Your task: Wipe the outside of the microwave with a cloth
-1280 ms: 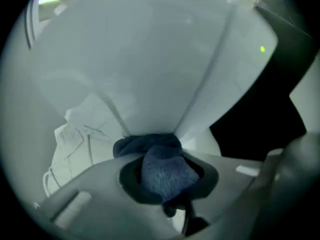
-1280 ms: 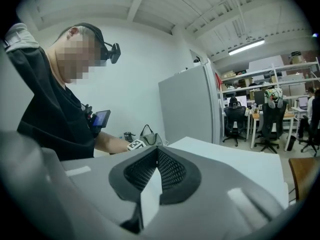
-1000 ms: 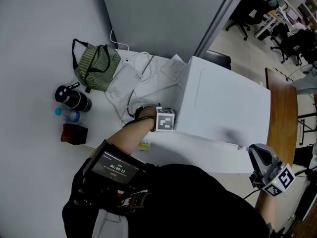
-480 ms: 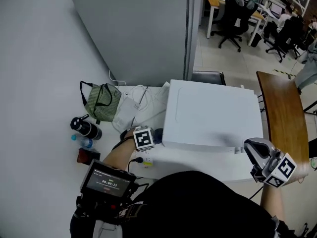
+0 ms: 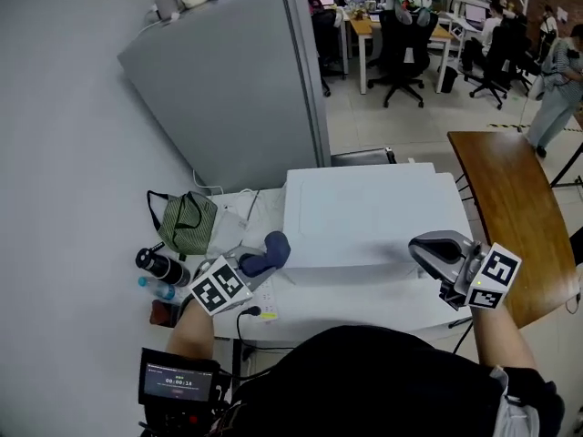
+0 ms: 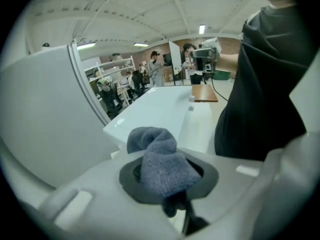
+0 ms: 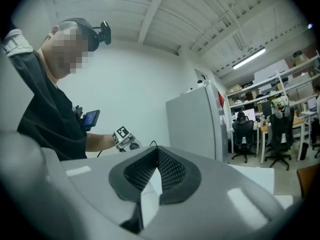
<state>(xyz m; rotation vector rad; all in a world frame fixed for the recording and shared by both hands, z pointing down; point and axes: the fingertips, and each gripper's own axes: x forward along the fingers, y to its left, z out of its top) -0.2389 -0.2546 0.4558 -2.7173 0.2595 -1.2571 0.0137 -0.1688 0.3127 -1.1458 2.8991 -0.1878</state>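
Observation:
The white microwave stands on a white table, its top facing me. My left gripper hangs off the microwave's front left corner, shut on a crumpled blue-grey cloth. In the left gripper view the cloth bulges out between the jaws of the left gripper, with the microwave beyond it. My right gripper hovers by the microwave's front right corner, shut with nothing in it. In its own view the right gripper shows its ribbed pads meeting.
A green striped bag, a black bottle and cables lie on the table left of the microwave. A tall grey cabinet stands behind. A wooden table is at the right, with office chairs farther back.
The head view has tilted up. My left gripper drew back from the microwave's left side toward its front left corner, the cloth now in sight. The right gripper rose a little and shifted left.

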